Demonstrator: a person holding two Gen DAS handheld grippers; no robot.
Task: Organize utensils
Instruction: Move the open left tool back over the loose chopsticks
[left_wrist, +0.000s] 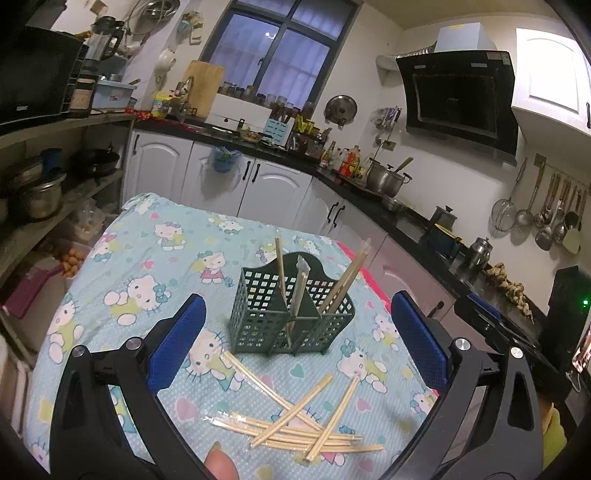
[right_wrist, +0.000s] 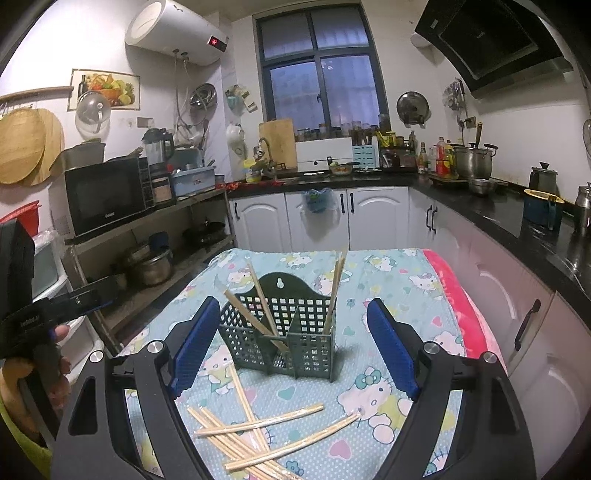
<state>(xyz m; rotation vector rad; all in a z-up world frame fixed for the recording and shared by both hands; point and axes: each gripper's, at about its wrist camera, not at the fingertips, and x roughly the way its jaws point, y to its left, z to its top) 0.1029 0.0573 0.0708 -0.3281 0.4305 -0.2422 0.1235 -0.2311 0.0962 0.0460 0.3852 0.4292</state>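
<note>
Left wrist view: left gripper (left_wrist: 297, 339) fingers spread wide, blue pads, nothing between them, hovering above the cat-print cloth (left_wrist: 147, 266) covering the counter. Dark green perforated utensil holder (left_wrist: 291, 314) stands upright at frame center, grid walls, divided compartments, arched back plate. A few wrapped bamboo chopsticks (left_wrist: 280, 269) lean inside it, tips sticking out the top. Loose chopstick pile (left_wrist: 299, 428) lies crisscrossed on the cloth in the lower center, pale wood, some in clear sleeves. Right gripper (left_wrist: 495, 321) partly visible at right edge, cannot tell its state here.

Right wrist view: right gripper (right_wrist: 293, 343) fingers spread apart, empty. Same green holder (right_wrist: 284, 332) at center between the fingers, keyhole slot in back plate. Chopsticks (right_wrist: 264, 306) lean in left and right compartments. Loose pile (right_wrist: 251, 435) at lower center on cloth (right_wrist: 388, 269). Left gripper (right_wrist: 48, 306) at left edge.
</note>
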